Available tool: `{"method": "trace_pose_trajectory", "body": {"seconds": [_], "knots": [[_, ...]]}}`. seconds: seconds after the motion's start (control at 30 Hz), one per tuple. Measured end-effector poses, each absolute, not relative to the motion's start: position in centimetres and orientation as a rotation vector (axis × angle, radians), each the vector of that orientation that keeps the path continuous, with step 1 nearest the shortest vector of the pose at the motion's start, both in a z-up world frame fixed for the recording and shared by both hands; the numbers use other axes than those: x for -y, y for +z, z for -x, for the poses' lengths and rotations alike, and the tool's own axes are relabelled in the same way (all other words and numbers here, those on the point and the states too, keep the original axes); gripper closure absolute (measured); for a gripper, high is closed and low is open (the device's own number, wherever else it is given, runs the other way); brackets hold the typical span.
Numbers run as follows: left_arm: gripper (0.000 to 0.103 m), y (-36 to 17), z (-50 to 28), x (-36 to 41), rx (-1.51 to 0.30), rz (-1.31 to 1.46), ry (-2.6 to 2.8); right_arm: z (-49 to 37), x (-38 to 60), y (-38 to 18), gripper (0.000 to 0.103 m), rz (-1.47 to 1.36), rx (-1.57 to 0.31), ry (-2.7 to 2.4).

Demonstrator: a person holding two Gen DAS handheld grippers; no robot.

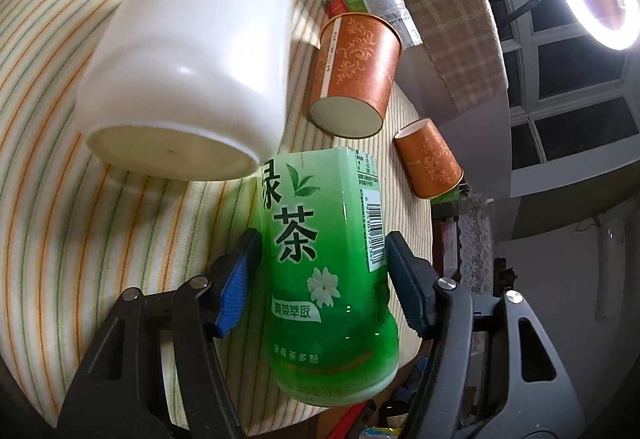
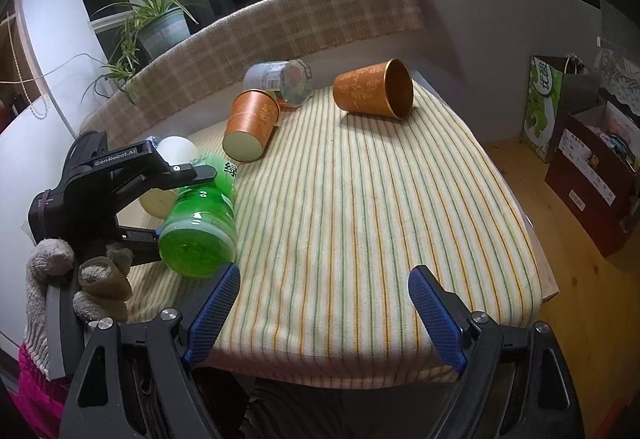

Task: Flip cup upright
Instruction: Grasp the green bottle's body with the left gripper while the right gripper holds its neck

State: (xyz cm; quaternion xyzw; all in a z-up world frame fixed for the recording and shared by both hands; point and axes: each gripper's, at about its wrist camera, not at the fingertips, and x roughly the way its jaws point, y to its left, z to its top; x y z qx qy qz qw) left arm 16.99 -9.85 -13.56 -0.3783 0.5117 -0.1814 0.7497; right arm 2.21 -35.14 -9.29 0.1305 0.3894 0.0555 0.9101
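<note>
My left gripper [image 1: 320, 271] is shut on a green tea bottle [image 1: 328, 271], its base toward the camera; it also shows in the right wrist view [image 2: 200, 215], held tilted above the striped cloth. A white cup [image 1: 188, 47] lies on its side just beyond the bottle, base toward me. One orange paper cup [image 1: 356, 75] lies on its side mid-table, also seen in the right wrist view [image 2: 250, 123]. A second orange cup [image 2: 376, 89] lies with its mouth to the right. My right gripper [image 2: 324, 303] is open and empty over the table's near edge.
A clear bottle with a label [image 2: 280, 79] lies behind the orange cups by the checked backrest [image 2: 280, 23]. The striped tablecloth [image 2: 380, 199] covers the table. A potted plant [image 2: 160, 27] stands behind. Boxes and a green bag [image 2: 560, 111] stand on the floor to the right.
</note>
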Motion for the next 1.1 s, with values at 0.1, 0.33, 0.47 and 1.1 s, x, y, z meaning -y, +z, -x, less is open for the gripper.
{"method": "trace_pose_trajectory", "body": {"seconds": [0.1,0.33,0.47,1.1], "knots": [[0.038,-13.2,-16.8,10.2,-1.105,0.799,-0.398,-2.2,35.2,-9.4,0.015,-0.269,-0.806,0.112],[0.038,-11.1,-15.2,10.9,-1.03,0.681,-0.407,-2.2,35.3,-9.2,0.015,-0.271,-0.8,0.108],[0.039,-9.2,-14.1,11.5,-0.953,0.563,-0.411,-2.3,35.3,-9.3,0.015,-0.275,-0.805,0.109],[0.045,-5.3,-12.0,14.3,-0.706,0.186,-0.343,-2.5,35.1,-9.7,0.015,-0.285,-0.819,0.11]]}}
